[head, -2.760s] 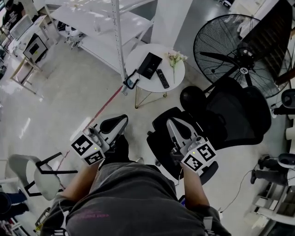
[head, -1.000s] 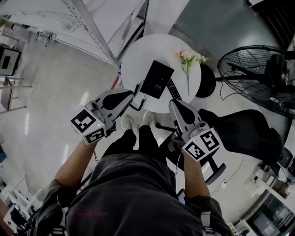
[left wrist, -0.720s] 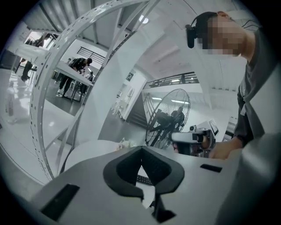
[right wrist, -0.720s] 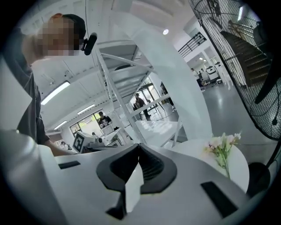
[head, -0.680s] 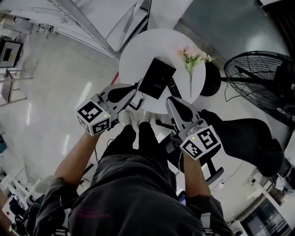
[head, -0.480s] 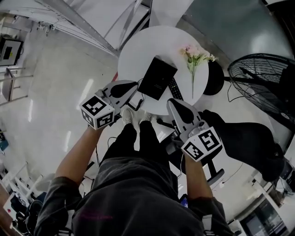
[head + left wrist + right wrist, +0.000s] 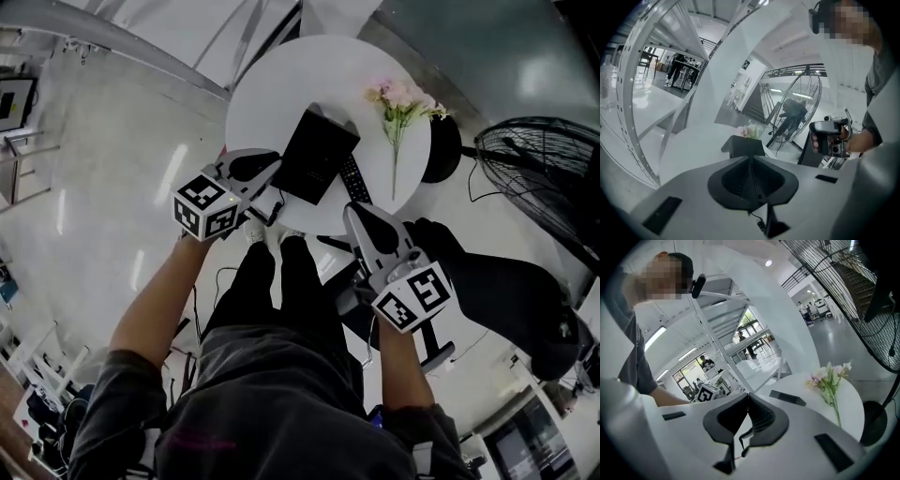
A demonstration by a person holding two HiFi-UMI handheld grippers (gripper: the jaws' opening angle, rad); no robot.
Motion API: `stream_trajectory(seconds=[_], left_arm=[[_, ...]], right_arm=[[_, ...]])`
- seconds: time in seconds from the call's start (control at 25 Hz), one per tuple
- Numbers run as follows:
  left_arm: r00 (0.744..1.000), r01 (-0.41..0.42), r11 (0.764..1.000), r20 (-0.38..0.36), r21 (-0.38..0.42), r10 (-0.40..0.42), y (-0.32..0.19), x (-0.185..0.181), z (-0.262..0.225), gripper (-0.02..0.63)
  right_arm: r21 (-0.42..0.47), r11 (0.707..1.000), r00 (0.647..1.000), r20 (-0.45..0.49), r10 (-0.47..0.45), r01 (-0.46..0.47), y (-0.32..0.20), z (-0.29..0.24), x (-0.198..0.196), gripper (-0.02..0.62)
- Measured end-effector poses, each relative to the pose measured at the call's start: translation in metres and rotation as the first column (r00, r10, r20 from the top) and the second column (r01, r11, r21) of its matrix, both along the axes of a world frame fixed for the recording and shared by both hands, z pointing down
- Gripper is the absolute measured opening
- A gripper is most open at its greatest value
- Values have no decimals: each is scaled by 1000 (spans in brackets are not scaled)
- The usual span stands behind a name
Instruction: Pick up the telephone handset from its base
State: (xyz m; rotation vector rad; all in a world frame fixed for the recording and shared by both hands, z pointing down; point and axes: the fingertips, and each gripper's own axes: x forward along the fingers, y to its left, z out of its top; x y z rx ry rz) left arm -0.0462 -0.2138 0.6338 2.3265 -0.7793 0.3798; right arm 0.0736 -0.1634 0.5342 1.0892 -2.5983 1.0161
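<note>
the left tool (image 7: pixel 262 167) has swung up to the left edge of the bench (image 7: pixel 281 66), just beside the black telephone (image 7: pixel 314 155) at frame centre. the handset seems to sit on it, though that's hard to tell. both tools are closed and empty, and the right tool (image 7: pixel 362 218) hangs at lower right. this looks like the approach.

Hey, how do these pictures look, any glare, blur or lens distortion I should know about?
Head view: bright glare streaks on the glossy floor, and the round white table is nearly washed out. Left gripper view: strong fisheye with dark corners, bowing the shelf frame; a mosaic patch at top right. Right gripper view: same fisheye, curving the fan grille; little blur anywhere.
</note>
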Motion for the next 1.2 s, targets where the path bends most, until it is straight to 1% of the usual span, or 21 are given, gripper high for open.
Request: stream_trajectory(seconds=[0.16,0.24,0.4,0.6,0.76,0.92,1.2], left_arm=[[999,-30,999,32,-22,31,-9,5,27,70],[998,-49,998,45,-40,51,-12,7,40,96],[995,-84,993,41,-82,87,-14,11,58,136],[994,-112,985,-15,-129,111,-15,20,68,146],[990,-136,979,-46,-155,130,-15,25,69,144],[988,-142,972,-89,-185,127,-15,27,71,143],[984,-137,965,-143,-223,107,-14,26,69,112]], right_arm=[[-21,1000,1000,-13,1,-1,0,14,5,20],[-34,999,1000,-15,7,-7,1,21,8,20],[-59,998,1000,-16,17,-18,3,33,11,20],[-74,997,1000,-19,19,-21,4,42,12,19],[-83,996,1000,-21,17,-19,6,44,11,20],[-91,996,1000,-23,19,-21,8,45,13,20],[-104,994,1000,-17,8,-9,13,45,9,20]])
